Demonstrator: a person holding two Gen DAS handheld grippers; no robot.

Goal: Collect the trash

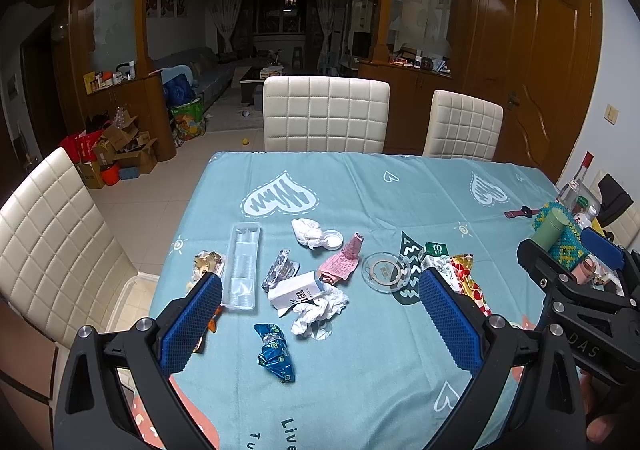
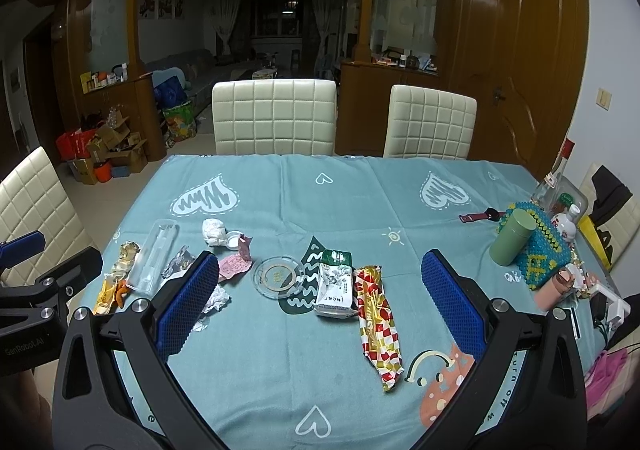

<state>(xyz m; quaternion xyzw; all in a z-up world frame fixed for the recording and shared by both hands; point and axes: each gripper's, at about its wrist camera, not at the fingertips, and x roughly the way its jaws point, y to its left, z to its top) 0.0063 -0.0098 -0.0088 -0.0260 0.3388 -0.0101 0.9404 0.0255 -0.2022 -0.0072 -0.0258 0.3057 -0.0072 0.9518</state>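
Note:
Trash lies scattered on the blue tablecloth (image 1: 360, 186). In the left wrist view I see a blue foil wrapper (image 1: 276, 352), crumpled white tissue (image 1: 320, 310), a white carton (image 1: 294, 290), pink paper (image 1: 342, 264), a clear plastic tray (image 1: 242, 266) and a silver wrapper (image 1: 280, 270). My left gripper (image 1: 320, 320) is open above them, empty. In the right wrist view a red-gold checked wrapper (image 2: 378, 324) and a white-green packet (image 2: 334, 286) lie between the open fingers of my right gripper (image 2: 320, 302), which holds nothing.
A glass ashtray (image 2: 278, 276) sits mid-table. A green cylinder (image 2: 512, 236), beaded box (image 2: 540, 250), bottles (image 2: 554, 180) and a watch (image 2: 482, 216) crowd the right side. White chairs (image 2: 274, 116) stand behind and at the left (image 1: 48, 242).

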